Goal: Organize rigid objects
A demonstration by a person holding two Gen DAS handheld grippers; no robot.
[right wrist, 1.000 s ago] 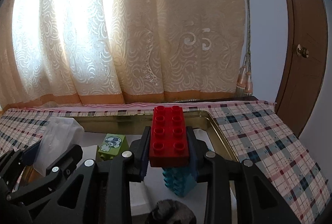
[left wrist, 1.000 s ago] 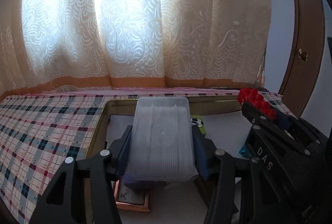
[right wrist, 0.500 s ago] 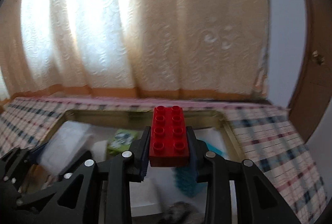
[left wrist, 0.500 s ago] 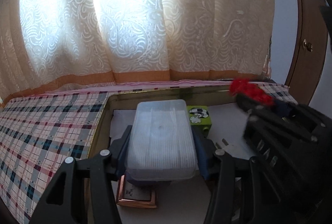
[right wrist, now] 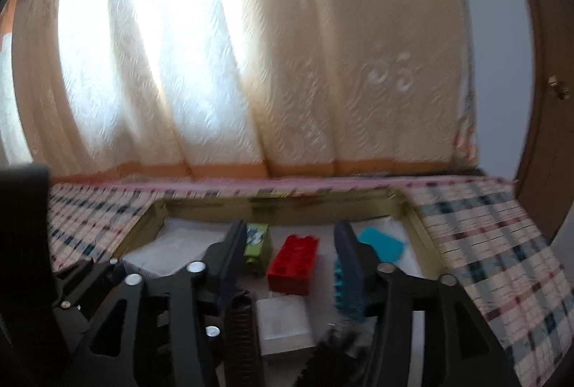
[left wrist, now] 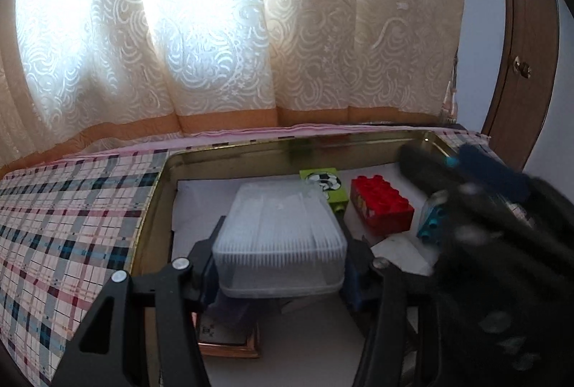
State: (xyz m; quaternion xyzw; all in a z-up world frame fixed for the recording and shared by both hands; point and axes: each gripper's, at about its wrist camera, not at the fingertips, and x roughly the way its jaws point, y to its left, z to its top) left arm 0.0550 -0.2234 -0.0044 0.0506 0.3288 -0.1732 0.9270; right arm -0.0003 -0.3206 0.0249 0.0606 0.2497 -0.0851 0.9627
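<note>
Right wrist view: right tool (right wrist: 290,243) has just been opening, its jaws wide, red brick (right wrist: 293,264) free in the tray (right wrist: 280,204). Left tool (left wrist: 280,254) clamps the clear box (left wrist: 280,232); lowering blind could crush the green block (left wrist: 328,184).

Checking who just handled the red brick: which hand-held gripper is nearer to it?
Right. The right hand-held gripper brackets the red brick with jaws open. The left hand-held gripper, shut on the clear plastic box, sits off to the brick's side.
</note>
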